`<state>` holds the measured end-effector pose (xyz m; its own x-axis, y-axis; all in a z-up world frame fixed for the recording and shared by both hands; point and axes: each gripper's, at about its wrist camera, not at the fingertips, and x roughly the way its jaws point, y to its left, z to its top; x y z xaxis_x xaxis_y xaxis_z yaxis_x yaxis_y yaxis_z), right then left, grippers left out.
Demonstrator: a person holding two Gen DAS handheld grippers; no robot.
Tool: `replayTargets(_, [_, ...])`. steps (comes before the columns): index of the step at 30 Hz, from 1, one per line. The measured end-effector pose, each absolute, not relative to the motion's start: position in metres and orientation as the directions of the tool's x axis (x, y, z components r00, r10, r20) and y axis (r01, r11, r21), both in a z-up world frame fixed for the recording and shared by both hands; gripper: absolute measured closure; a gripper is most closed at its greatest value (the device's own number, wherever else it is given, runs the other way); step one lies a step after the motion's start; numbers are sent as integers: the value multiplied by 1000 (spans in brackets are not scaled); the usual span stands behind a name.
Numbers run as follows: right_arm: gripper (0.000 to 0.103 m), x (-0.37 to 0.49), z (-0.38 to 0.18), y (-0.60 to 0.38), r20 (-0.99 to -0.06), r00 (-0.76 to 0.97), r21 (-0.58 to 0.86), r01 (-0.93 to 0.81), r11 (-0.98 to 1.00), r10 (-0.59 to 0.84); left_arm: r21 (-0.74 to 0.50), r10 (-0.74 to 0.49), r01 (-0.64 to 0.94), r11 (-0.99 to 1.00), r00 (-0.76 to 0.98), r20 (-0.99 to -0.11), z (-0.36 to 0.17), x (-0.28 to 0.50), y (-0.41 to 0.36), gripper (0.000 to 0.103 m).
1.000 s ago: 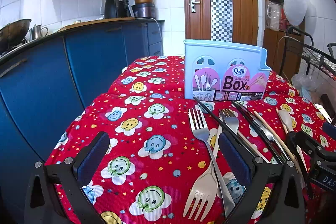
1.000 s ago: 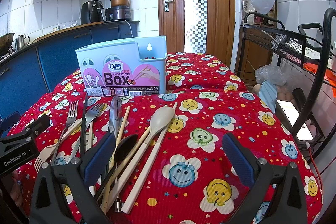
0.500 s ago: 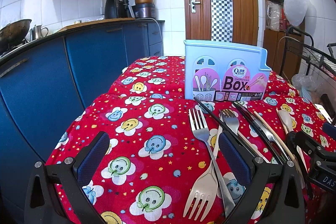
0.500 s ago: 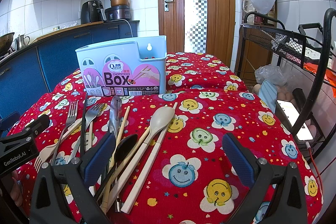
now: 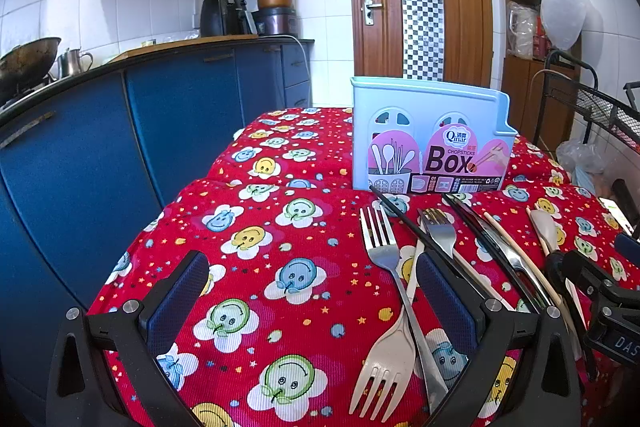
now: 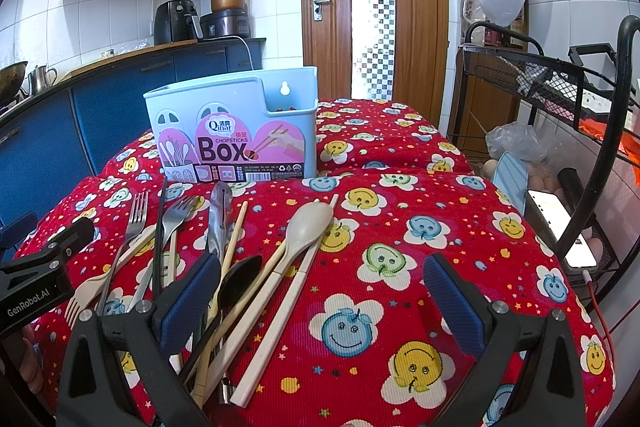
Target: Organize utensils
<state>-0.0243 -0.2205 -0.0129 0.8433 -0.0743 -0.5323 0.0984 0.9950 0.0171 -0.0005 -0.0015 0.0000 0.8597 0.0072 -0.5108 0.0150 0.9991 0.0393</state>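
Tabletop (image 6: 460, 227) under red smiley-print cloth, carries all task items; kitchen cabinets and door behind, wire rack off to the right, not involved.

Light blue chopsticks box (image 6: 236, 131), upright at far centre of tabletop, label facing cams; interior mostly hidden, no handles showing above the rim, so judged nothing sorted into it yet.

Left claw (image 5: 312, 299): fingers wide apart, nothing between them but cloth, low over near-left of tabletop; utensils lie just beside its right finger. Right claw (image 6: 320, 295): also spread wide, holding nothing; its left finger sits over the near ends of the utensil pile.

Utensils, all loose and flat in front of the box, handles fanned toward cams, several overlapping: cream spoon (image 6: 308, 223); steel fork (image 5: 380, 239) crossed over a cream plastic fork (image 5: 384, 355); second steel fork (image 5: 438, 227); black spoon (image 6: 240, 279); steel knife-type item (image 6: 219, 211), exact kind unclear; cream chopstick (image 6: 280, 311), wooden chopstick (image 6: 236, 227), black chopstick (image 5: 412, 223).

Progress, est.: at the start; no item gripped, none seen in box. Left to do: pick each piece, drop in box, prob. sorted by compartment; overlaps mean top pieces first.
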Motion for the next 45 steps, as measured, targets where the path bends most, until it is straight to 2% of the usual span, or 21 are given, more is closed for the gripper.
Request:
replayTargets(36, [0,-24,-13,-223,-534,842,24,101,995,-73,41,12,10,999,859,-511,2,-1,-3,0])
replayTargets(45, [0,-15,-13,-229,-568,823,76,58,995,-5,92,28,24,996,850,-525,7,7,-2,0])
